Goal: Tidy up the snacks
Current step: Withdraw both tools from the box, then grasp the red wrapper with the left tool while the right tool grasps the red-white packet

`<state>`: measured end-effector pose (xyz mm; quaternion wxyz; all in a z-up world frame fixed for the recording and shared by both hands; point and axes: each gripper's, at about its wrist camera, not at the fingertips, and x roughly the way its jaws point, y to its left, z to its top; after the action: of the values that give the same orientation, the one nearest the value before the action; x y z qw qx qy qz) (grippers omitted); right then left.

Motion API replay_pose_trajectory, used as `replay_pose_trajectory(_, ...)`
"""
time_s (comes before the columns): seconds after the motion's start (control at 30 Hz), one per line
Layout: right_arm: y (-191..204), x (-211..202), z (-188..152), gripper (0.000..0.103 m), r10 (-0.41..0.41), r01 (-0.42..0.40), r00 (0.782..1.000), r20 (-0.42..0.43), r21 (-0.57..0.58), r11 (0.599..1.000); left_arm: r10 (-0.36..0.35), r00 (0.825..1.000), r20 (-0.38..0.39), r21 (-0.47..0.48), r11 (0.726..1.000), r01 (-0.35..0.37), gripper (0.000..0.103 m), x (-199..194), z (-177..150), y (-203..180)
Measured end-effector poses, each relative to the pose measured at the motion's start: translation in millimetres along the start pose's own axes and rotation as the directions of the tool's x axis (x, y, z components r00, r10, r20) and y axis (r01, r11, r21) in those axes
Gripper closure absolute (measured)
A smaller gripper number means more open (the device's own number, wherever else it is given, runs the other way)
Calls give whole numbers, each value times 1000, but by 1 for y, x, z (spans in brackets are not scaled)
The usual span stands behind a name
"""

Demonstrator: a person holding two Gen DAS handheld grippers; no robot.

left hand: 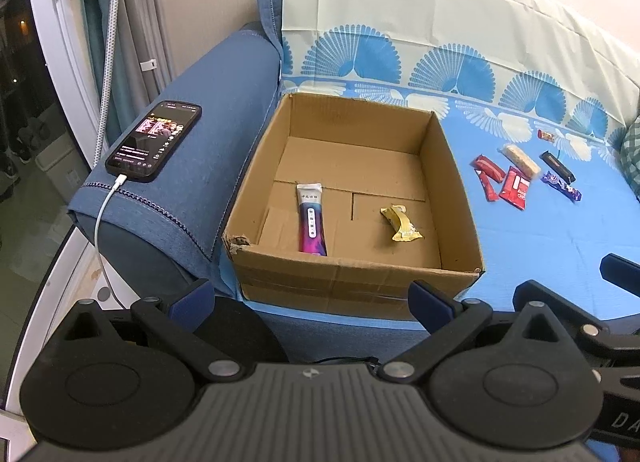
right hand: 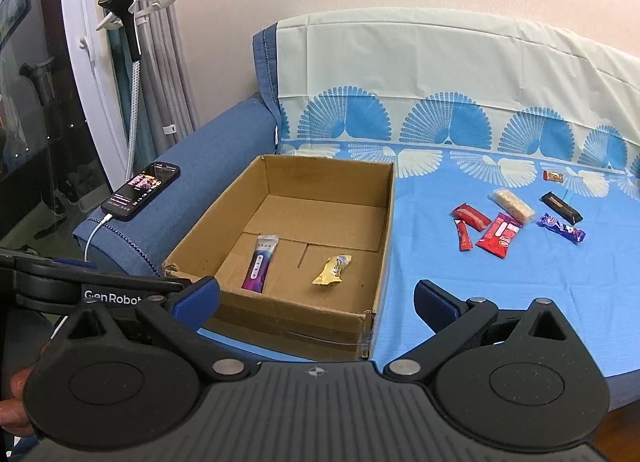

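Note:
An open cardboard box (left hand: 452,166) (right hand: 384,218) sits on the blue sofa cover. Inside lie a purple-and-white stick pack (left hand: 311,220) (right hand: 260,262) and a yellow wrapped snack (left hand: 401,223) (right hand: 332,270). To the right of the box, several snacks lie loose on the cover: red packs (left hand: 514,187) (right hand: 498,235), a pale oat bar (left hand: 520,159) (right hand: 514,203), a black bar (left hand: 557,167) (right hand: 561,207), a purple bar (left hand: 561,186) (right hand: 561,228) and a small red-brown candy (left hand: 547,136) (right hand: 553,176). My left gripper (left hand: 312,296) is open and empty in front of the box. My right gripper (right hand: 316,298) is open and empty, near the box's front right corner.
A phone (left hand: 154,141) (right hand: 141,190) on a charging cable lies on the blue sofa armrest (left hand: 216,110) left of the box. A stand with a hose (right hand: 134,62) and curtains are at the far left. The sofa back (right hand: 440,62) rises behind.

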<state>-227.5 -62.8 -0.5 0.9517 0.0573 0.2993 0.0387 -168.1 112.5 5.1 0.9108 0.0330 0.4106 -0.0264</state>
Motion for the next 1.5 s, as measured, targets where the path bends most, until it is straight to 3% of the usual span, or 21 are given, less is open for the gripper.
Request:
replay_pose_trajectory(0.47,-11,9,-4,1,5,-4,1000,-20,50,999,5,999,-39,26,1000,-4,0,12,4,-10)
replay_pose_trajectory(0.67,-34,11,-2,1,-28,28,1000,-5,101,995,-19,999,-45,40,999,21,0,20,19,-28)
replay_pose_trajectory(0.93,-106,19,-3,1,-156,157,988,-21,235,959,-84,995,-61,76,993,88,0,42,64,-85)
replay_pose_trajectory(1.2,-197,50,-3,1,-279,285,958,-68,348,893,-80,995,-64,165,982,90,0,89,119,-158)
replay_pose_trajectory(1.37,-254,103,2,1,-304,324,946,-112,388,863,-57,996,-65,159,985,66,0,131,161,-193)
replay_pose_trajectory(1.5,-299,175,12,1,-308,338,941,-139,411,846,-20,998,-62,148,989,29,0,168,191,-205)
